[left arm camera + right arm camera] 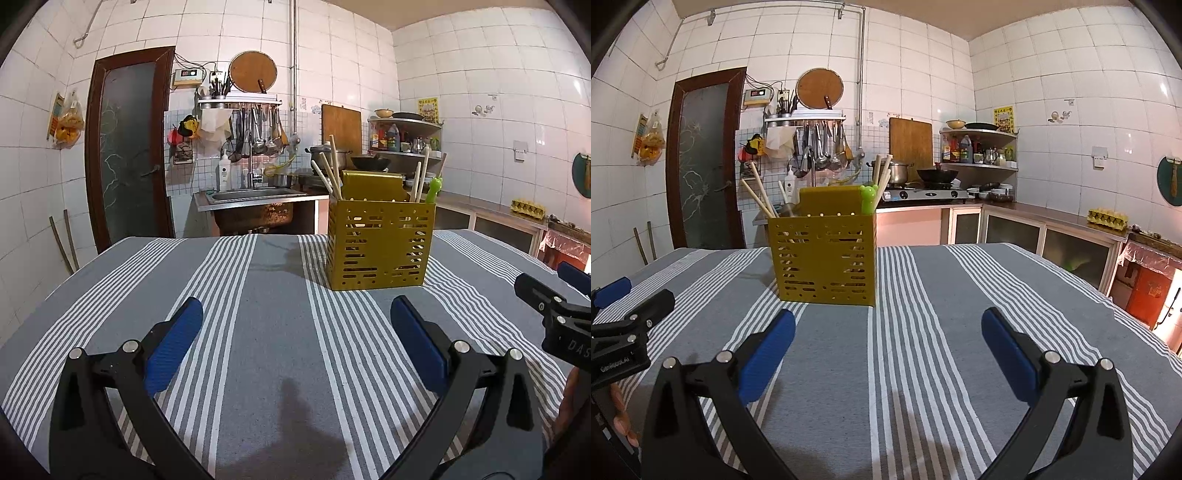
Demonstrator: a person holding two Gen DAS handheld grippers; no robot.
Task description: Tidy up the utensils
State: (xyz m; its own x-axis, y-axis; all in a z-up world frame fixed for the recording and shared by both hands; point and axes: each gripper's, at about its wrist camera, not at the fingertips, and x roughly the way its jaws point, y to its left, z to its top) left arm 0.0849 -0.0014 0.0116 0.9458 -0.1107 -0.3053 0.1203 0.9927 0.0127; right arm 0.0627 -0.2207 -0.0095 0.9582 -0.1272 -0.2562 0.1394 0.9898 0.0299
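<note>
The table (258, 332) under its striped cloth lies bare from the near edge almost to the far edge, so either tool could sweep across it freely. The only thing standing in the way is the yellow slotted holder (380, 243), upright near the far edge, with chopsticks (334, 162) and a green handle (433, 189) sticking out above its rim. The left gripper (295, 314) and the right gripper (888, 321) hang spread wide side by side, near each other.

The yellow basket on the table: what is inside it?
Wooden chopsticks and a green utensil stand inside the yellow basket. Only their tops show clearly; the perforated walls cover most of the lower parts and the bottom.
</note>
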